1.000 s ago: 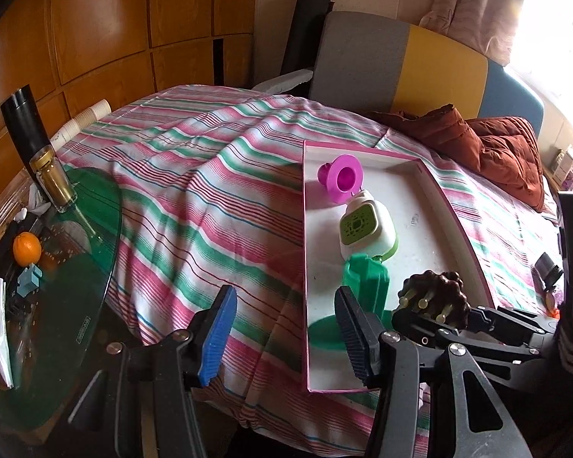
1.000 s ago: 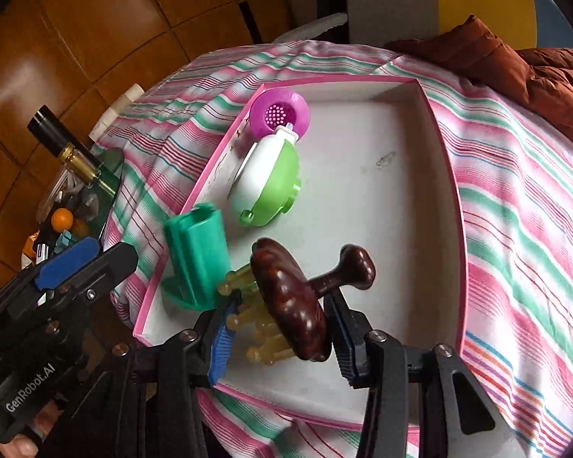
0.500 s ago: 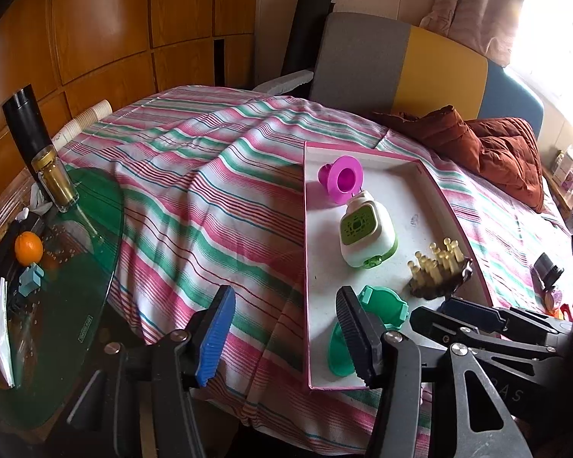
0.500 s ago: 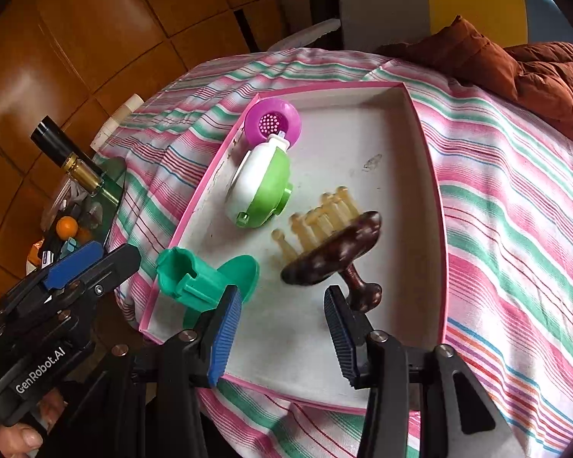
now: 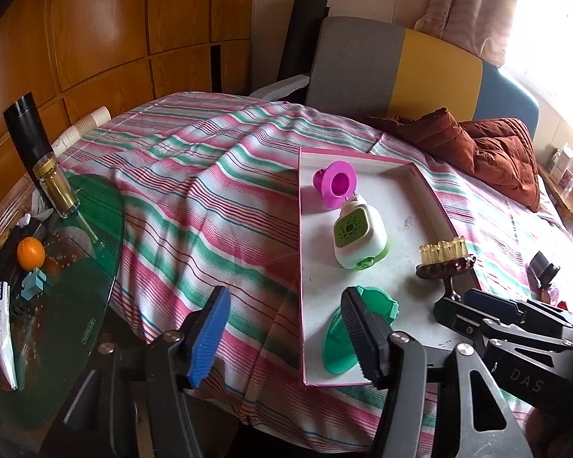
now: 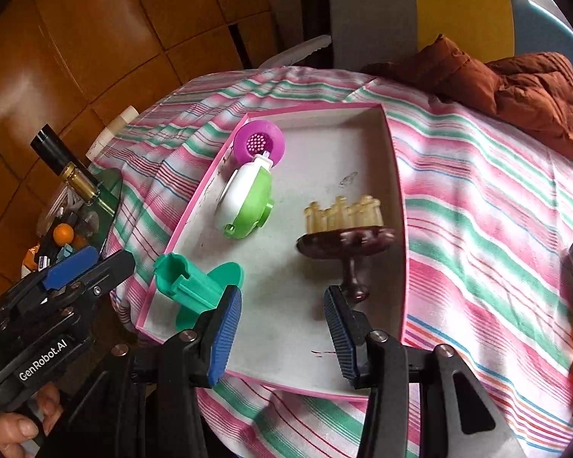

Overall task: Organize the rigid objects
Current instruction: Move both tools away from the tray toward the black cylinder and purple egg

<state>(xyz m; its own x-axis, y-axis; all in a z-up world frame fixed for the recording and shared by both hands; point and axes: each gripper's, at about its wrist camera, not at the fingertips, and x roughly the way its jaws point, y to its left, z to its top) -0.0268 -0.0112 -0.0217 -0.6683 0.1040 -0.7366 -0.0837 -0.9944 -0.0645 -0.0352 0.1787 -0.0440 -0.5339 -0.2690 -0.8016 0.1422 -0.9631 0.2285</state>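
L tongs [image 5: 282, 334]: jaws apart, just been opening wider, nothing between them; hang over striped cloth at tray's near-left edge.
R tongs [image 6: 282, 328]: jaws apart, nothing gripped; over tray's near end, bare tray floor between the pads.
Brush [image 6: 345, 229]: just ahead of R tongs' right pad, dark wood, lying on its handle w/ pale bristles up; knob end close to the pad, can't tell if touching. In tray, by right wall.
Green holder [image 6: 195, 286]: just ahead-left of R tongs' left pad, tipped on its side in tray's near-left corner; in L view it sits partly behind L tongs' right finger.
Green-white gadget [image 6: 248, 202]: further ahead, mid tray, left half.
Pink funnel [image 6: 259, 145]: beyond gadget, touching its tip, tray's far-left corner.
Tray [image 6: 363, 145]: pink rim, white floor, on striped cloth [image 5: 195, 198].
Glass table [image 5: 57, 305]: left of L tongs, w/ orange [image 5: 30, 253] and bottle [image 5: 55, 185].
Rust jacket [image 5: 489, 152]: far right, past tray.
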